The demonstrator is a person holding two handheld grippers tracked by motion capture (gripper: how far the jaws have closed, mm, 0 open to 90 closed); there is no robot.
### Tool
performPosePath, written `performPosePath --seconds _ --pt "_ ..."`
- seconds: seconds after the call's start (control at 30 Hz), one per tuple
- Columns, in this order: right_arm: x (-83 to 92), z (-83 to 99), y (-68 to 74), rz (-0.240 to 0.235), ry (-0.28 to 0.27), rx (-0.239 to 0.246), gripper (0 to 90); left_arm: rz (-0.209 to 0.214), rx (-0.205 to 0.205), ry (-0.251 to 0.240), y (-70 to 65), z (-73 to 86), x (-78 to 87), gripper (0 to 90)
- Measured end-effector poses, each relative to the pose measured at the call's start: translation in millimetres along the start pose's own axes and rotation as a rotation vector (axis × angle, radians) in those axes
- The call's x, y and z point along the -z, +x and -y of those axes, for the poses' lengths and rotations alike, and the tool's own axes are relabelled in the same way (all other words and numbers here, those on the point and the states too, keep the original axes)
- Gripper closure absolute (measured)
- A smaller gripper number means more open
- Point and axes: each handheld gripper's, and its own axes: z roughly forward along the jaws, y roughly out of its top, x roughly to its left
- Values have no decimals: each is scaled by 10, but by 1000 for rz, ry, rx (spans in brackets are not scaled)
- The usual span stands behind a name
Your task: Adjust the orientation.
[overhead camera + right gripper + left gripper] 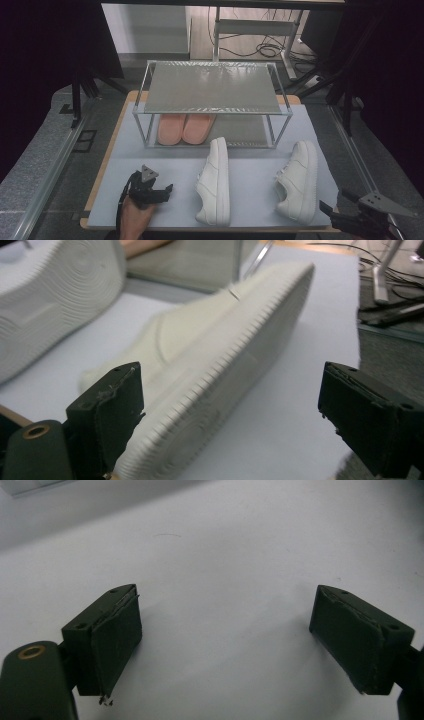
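Two white sneakers lie on their sides on a pale blue-grey mat: one in the middle, the other to its right. A hand holds my left gripper low over the mat's front left, pointing right toward the middle sneaker. Its jaws stand open over bare mat, with nothing between them. My right gripper hovers off the mat's front right corner, just short of the right sneaker's heel. It is open, with that sneaker's ribbed sole ahead of it. The other sneaker's sole lies beyond.
A two-shelf metal rack stands at the back of the mat. A pair of pink slippers sits on the left of its lower shelf. The table's wooden edge frames the mat. Cables and stand legs lie on the floor behind.
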Motion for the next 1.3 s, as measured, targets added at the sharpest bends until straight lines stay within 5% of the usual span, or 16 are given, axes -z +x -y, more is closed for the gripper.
performPosePath --seconds 0.37,0.63,0.87,1.3 --pt "-192 -269 256 -113 42 25 91 -1 -4 0 2 0 1 133" --pt "-408 -341 529 -194 99 101 9 -1 -5 0 1 1 1 134" --pt "-584 -416 719 -284 132 89 9 -1 -5 -1 0 1 1 134" --pt "-874 -510 1060 -347 176 105 312 -1 -4 -1 -2 2 2 135"
